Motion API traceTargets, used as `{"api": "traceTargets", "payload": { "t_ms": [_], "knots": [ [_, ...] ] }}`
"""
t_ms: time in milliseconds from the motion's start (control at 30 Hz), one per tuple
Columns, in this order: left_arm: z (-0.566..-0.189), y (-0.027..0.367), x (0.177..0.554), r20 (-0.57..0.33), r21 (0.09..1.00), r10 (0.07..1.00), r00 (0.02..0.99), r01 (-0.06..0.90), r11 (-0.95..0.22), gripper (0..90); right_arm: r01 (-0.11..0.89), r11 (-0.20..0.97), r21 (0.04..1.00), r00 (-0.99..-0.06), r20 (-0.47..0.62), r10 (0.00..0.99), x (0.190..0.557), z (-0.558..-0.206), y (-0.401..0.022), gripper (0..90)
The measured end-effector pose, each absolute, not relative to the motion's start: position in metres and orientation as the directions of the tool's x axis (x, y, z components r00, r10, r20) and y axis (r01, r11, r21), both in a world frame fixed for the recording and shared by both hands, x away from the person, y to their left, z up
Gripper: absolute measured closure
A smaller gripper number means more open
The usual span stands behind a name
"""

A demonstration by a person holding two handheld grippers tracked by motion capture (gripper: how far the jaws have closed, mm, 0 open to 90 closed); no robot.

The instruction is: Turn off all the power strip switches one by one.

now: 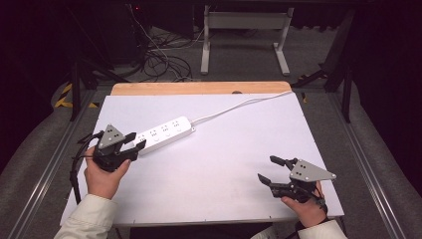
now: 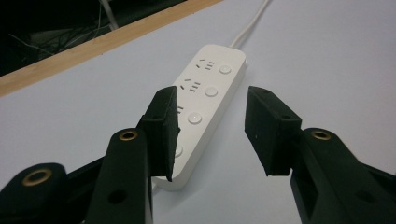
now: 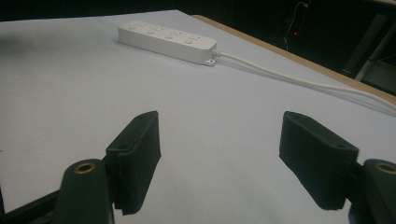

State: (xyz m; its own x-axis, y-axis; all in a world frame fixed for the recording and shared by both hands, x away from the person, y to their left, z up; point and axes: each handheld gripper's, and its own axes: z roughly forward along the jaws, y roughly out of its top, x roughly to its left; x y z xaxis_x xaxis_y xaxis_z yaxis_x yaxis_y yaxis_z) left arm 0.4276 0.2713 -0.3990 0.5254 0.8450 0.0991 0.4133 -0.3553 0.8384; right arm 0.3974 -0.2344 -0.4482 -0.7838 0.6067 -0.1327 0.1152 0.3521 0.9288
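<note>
White power strip (image 1: pixel 164 132) lies on the counter (image 1: pixel 224 164), its near end just ahead of and partly between the spread fingers (image 2: pixel 161 130) of the left gripper (image 1: pixel 133 146). The right gripper (image 1: pixel 273 171) hovers well apart near the front edge, fingers wide, bare surface ahead. The cord (image 1: pixel 239 105) runs off the far edge.

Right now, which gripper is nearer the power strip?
Left. The left gripper sits open at the near end of the power strip, jaws either side of it; the right gripper is open, far off near the table's front right.
</note>
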Motion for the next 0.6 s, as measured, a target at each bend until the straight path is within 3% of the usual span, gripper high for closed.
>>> {"api": "traceTargets", "payload": {
  "t_ms": [333,600],
  "knots": [
    [-0.402,0.269,0.443,0.080,0.831,0.844,0.530,0.433,-0.350,56.6,0.117,0.355,0.928,-0.783,-0.134,0.608,0.398,-0.449,-0.234,29.8],
    [-0.405,0.272,0.452,0.033,0.814,0.852,0.522,0.480,-0.326,62.7,0.117,0.356,0.927,-0.784,-0.134,0.606,0.398,-0.449,-0.234,29.9]
  ]
}}
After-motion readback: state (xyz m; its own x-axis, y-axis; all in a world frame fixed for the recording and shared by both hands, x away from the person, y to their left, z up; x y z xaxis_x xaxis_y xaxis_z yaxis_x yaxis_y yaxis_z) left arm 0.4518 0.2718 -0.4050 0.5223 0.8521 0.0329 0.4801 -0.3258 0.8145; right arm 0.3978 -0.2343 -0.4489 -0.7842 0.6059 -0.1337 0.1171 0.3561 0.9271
